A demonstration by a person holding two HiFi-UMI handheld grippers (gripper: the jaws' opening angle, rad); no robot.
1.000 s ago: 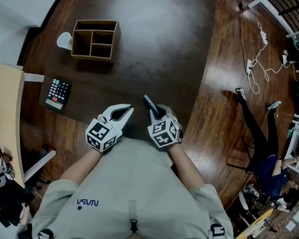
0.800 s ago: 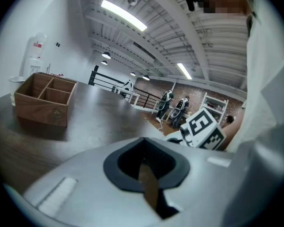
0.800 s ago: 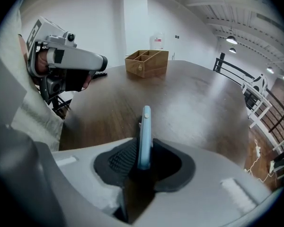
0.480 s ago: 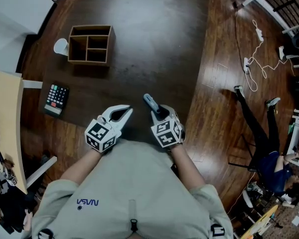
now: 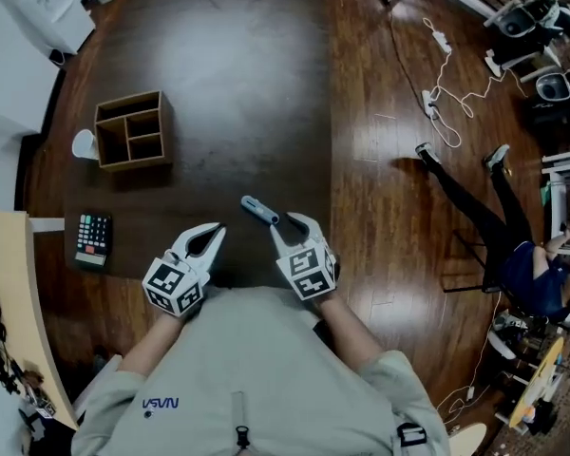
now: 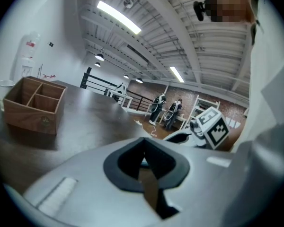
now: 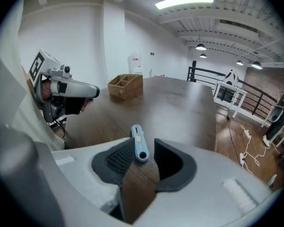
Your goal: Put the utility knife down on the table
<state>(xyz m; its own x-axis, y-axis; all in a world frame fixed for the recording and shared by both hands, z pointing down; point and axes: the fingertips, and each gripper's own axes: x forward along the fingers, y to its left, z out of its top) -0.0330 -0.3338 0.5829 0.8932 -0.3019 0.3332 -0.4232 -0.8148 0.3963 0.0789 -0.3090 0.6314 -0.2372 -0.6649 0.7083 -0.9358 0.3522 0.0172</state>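
The utility knife (image 5: 259, 210), pale blue with a dark end, lies flat on the dark wooden table (image 5: 228, 74) near its front edge. My right gripper (image 5: 287, 224) hangs just behind and above it, its jaws opening, and neither pad touches the knife. In the right gripper view the knife (image 7: 138, 143) shows between and just beyond the right gripper (image 7: 143, 148) tips. My left gripper (image 5: 209, 234) is to the knife's left, shut and empty. The left gripper view shows the left gripper (image 6: 143, 143) pads meeting, with nothing between them.
A wooden compartment box (image 5: 130, 129) with a white cup (image 5: 84, 143) beside it stands at the far left of the table. A calculator (image 5: 92, 238) lies at the left edge. Right of the table are wooden floor, power cords (image 5: 437, 103) and a person (image 5: 499, 231) on the floor.
The right gripper's jaws opened and let go of the knife, which now lies on the table. That gripper rose and drew back a little. The left gripper stayed put.
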